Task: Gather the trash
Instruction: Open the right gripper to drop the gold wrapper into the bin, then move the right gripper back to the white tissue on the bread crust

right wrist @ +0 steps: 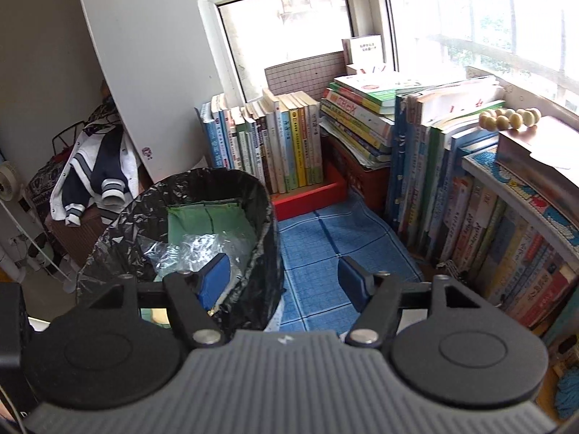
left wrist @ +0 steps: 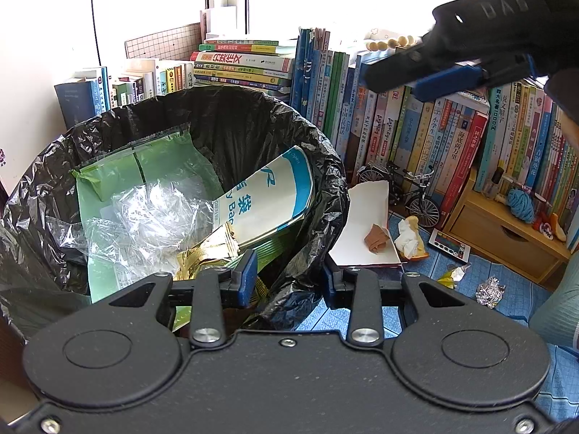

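Note:
A trash bin (left wrist: 325, 166) with a black liner fills the left wrist view. Inside lie a green bag (left wrist: 108, 195), clear plastic (left wrist: 155, 217), a white-and-blue bag (left wrist: 267, 202) and a gold wrapper (left wrist: 213, 249). My left gripper (left wrist: 287, 278) straddles the near rim with one pad inside and one outside, and the liner is pinched between them. My right gripper (right wrist: 286, 275) is open and empty above the bin's (right wrist: 267, 217) right edge; it also shows as the right gripper (left wrist: 392, 86) at upper right. On the blue mat (left wrist: 452, 311) lie a white card (left wrist: 362, 217), a brown scrap (left wrist: 376, 239), a tissue (left wrist: 409, 240), a small wrapper (left wrist: 452, 274) and a foil ball (left wrist: 490, 289).
Rows of books (left wrist: 434, 133) and a book stack (right wrist: 358, 119) line the window wall. A model bicycle (left wrist: 409, 188), a colour palette (left wrist: 448, 246) and a wooden drawer box (left wrist: 506, 231) stand on the right. A jacket (right wrist: 94, 170) hangs on the left.

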A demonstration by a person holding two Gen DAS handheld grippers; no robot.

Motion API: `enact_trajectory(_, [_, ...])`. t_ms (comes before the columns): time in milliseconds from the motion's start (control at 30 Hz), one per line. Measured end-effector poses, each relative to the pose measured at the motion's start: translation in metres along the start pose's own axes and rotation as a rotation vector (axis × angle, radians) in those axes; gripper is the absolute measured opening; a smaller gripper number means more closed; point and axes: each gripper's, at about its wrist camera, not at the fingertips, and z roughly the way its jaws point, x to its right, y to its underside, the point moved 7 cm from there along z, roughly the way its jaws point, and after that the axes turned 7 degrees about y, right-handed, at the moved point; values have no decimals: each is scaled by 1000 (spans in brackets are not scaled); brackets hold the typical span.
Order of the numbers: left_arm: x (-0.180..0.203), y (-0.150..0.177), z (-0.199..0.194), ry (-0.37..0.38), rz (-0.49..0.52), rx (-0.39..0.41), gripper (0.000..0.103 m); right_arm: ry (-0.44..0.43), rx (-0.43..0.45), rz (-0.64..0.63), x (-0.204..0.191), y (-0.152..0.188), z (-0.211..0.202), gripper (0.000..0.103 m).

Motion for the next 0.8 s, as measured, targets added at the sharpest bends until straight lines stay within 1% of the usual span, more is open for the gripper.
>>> enact_trajectory(133, [0, 0, 0, -2, 2, 0, 36, 32, 8, 47, 23, 10, 4, 79])
enact_trajectory(267, [-1, 0, 1, -3, 7, 1, 36, 87, 4, 98, 47, 24, 11, 80])
enact_trajectory(367, [-1, 0, 1, -2, 5, 0, 36, 146, -7, 125, 67, 40, 19, 81])
enact_trajectory(533, [-3, -1, 2, 0, -3, -3, 36, 259, -83, 132, 97, 74, 38, 82])
enact_trajectory(633, [-3, -1, 3, -1, -5, -6, 37, 315, -99, 138, 111, 96, 49, 82])
enact_trajectory(733, [-3, -2, 5, 1, -13, -13, 37, 374, -83, 157, 121, 113, 62, 82])
enact_trajectory(800, [-4, -2, 5, 3, -18, -17, 36, 404, -56, 197, 126, 121, 69, 82])
